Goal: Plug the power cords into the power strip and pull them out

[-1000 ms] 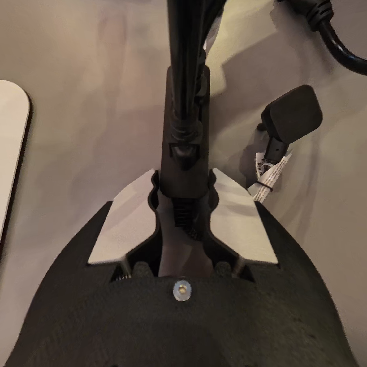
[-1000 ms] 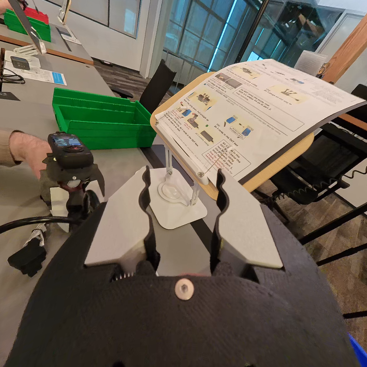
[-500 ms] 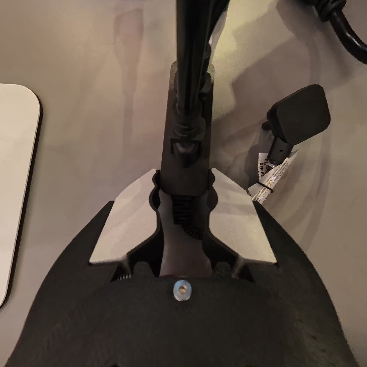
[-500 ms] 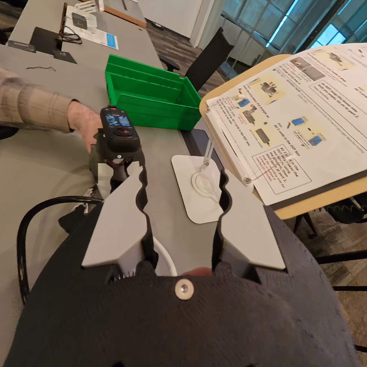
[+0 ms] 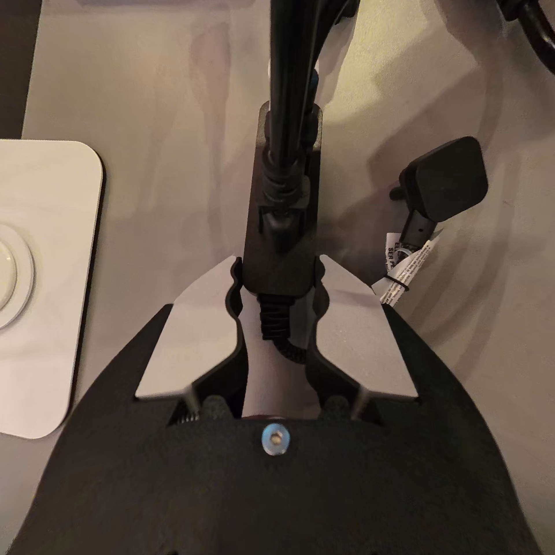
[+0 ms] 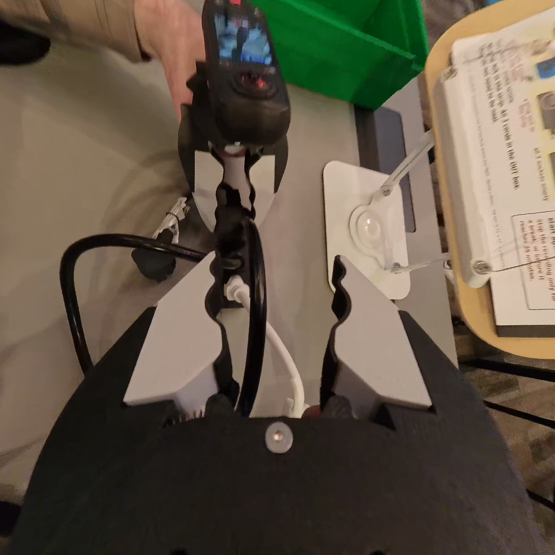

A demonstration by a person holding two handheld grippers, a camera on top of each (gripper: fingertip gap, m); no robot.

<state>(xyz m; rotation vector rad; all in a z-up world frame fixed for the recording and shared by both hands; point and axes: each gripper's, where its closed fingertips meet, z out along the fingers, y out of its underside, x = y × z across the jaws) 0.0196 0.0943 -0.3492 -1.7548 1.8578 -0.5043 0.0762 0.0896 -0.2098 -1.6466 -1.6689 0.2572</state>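
The black power strip (image 5: 282, 240) lies on the grey table. My left gripper (image 5: 279, 264) is shut on its near end, just above the ribbed cord exit. Black cords (image 5: 288, 90) rise from its sockets. A loose flat black plug (image 5: 444, 180) with a white tag lies on the table to its right. In the right wrist view my right gripper (image 6: 276, 264) is open above the strip's (image 6: 225, 237) other end. A white plug (image 6: 237, 289) and a looping black cord (image 6: 258, 300) stand between its fingers. The left gripper (image 6: 235, 207) faces it, held by a hand.
A white stand base (image 6: 345, 192) carries a tilted board with an instruction sheet (image 6: 495, 180) at the right; the base also shows in the left wrist view (image 5: 45, 270). A green bin (image 6: 345, 45) stands behind. A second black cord (image 6: 120, 240) loops left. The grippers' ends are close to 15 cm from one another.
My right gripper has tipped down and moved left over the power strip, still open. My left gripper has kept its hold; its view has shifted slightly, showing more of the white base.
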